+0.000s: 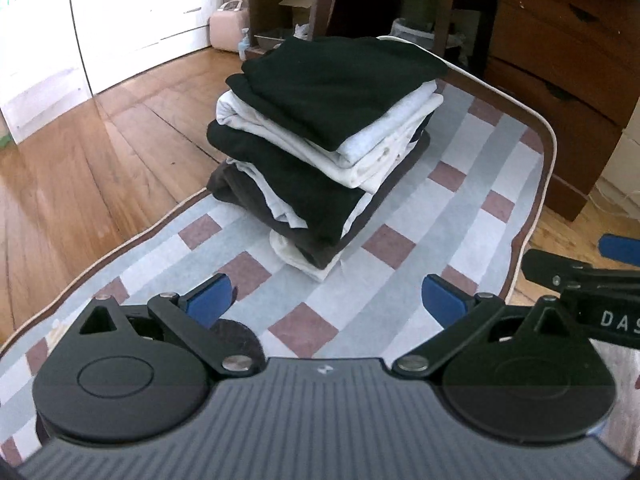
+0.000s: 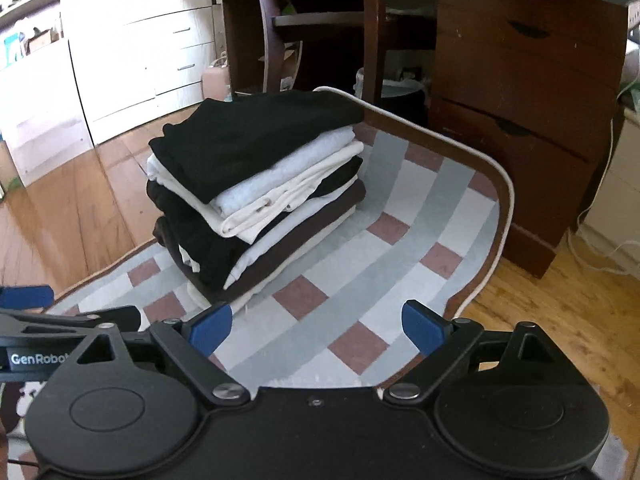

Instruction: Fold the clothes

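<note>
Both blue-padded black grippers, left (image 1: 326, 300) and right (image 2: 316, 326), gape wide and empty near the tall, uneven stack of folded black, white and brown clothes (image 1: 320, 148) on the checked rug (image 1: 460, 184); a nudge could topple it.

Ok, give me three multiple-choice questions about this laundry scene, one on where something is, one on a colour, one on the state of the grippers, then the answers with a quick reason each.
1. Where does the stack of folded clothes sit?
A. on the checked rug
B. on a chair seat
C. in an open drawer

2. What colour is the top garment of the stack?
A. white
B. black
C. red

3. How do the left gripper and right gripper stand?
A. both shut on cloth
B. one open, one shut
C. both open and empty

Answers:
1 A: rug squares show all around the pile's base.
2 B: a black piece lies above the white ones.
3 C: in each wrist view the blue pads stand wide apart with only rug between them.
</note>
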A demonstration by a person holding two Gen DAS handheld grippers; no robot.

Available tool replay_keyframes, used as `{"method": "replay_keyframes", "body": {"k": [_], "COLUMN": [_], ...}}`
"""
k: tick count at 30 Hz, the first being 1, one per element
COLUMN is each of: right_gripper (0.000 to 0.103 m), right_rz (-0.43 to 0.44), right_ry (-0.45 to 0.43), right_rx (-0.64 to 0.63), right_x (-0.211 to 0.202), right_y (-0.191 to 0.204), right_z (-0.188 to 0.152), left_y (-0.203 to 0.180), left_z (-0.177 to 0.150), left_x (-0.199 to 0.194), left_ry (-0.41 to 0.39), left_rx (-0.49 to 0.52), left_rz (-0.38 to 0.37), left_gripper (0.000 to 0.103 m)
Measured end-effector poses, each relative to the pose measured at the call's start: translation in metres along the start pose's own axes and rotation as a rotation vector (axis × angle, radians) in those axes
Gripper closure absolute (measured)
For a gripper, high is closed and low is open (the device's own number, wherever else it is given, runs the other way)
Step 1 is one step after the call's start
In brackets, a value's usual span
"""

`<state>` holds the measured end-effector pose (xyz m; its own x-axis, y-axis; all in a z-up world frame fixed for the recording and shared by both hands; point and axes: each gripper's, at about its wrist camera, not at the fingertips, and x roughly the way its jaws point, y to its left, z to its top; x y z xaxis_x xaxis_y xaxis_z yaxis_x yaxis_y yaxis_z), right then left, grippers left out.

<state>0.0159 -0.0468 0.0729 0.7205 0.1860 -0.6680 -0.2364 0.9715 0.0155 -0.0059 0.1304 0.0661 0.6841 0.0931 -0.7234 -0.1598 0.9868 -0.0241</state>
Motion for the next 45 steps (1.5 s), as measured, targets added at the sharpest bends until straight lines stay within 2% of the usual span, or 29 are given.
{"method": "replay_keyframes", "body": {"k": [10,32,45], "right_gripper": [0.009,0.009,0.009], "right_rz": [-0.027,-0.005,0.017], "right_ry": [-0.011,-0.007,-0.007], "right_rx": [-0.049,-0.032,-0.065], "right_x": [-0.016,-0.017,-0.018], "right_y": [0.004,-0.002,0.010], "right_z": [-0.009,-0.014,-0.018], "left_y": [-0.008,-0.010,-0.001], "left_z": [-0.010,-0.020,-0.025], "left_x": [-0.015,-0.014,-0.015], "left_ry": [0.001,-0.022,-0.026], "left_rx": [0.035,0.040,0.057], "left_rz": [0.038,0.011,0.027], "left_gripper": [0.000,0.000,0.000]}}
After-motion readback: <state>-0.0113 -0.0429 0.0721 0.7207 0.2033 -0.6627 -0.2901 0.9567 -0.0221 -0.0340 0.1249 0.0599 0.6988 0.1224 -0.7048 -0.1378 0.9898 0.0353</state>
